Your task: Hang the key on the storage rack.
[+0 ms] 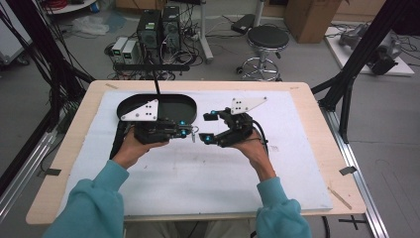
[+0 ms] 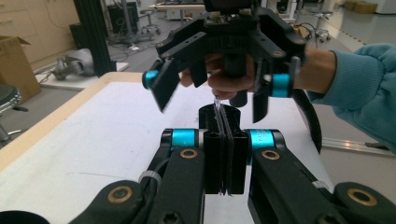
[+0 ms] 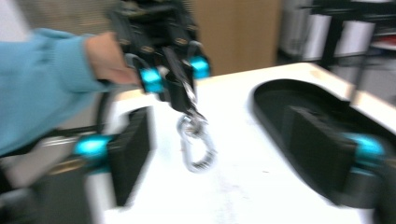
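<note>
While blur smears it, left claw clamps metal clip, right claw apart.

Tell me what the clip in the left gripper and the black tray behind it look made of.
Snap clip: apparently polished metal, silvery with bright glints. Oval tray: likely matte black plastic or rubber; dull and even, though the look leaves it open.

Black oval tray, far left part of the white mat; wooden table beneath the mat; black round stool on the floor beyond; computer towers with cables; cardboard box beyond the stool.
</note>
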A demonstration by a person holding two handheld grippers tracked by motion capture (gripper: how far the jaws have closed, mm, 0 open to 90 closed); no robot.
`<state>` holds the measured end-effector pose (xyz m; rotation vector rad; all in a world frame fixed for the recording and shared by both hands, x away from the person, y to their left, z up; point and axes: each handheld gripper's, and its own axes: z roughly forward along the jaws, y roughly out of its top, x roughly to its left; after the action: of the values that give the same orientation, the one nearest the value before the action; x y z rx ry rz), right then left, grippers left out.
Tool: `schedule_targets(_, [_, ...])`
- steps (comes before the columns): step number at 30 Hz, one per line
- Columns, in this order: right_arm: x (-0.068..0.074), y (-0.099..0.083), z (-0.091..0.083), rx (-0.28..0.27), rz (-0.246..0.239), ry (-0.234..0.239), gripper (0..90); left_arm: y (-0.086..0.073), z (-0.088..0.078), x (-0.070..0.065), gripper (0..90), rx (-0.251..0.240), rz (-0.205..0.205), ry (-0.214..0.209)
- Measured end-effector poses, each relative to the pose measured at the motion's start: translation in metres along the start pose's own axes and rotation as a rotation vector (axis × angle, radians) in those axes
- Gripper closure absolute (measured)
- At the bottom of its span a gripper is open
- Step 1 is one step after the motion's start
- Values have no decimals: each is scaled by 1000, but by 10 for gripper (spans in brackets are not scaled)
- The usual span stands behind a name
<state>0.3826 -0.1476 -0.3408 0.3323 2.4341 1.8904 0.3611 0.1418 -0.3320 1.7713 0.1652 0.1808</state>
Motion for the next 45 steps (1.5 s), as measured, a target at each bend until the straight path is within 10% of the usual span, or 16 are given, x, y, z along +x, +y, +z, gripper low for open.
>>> schedule_targets(9, [9,-15,-38,-85,62,-47,89,2,-23,8,883,32,-40,98])
schedule_targets(25, [36,-66,-113,-165,-22,-400,88,23,-71,38,883,105,-71,275])
schedule_targets(45, [47,-135,-145,-280,3,-626,88,47,-94,106,882,307,-72,397])
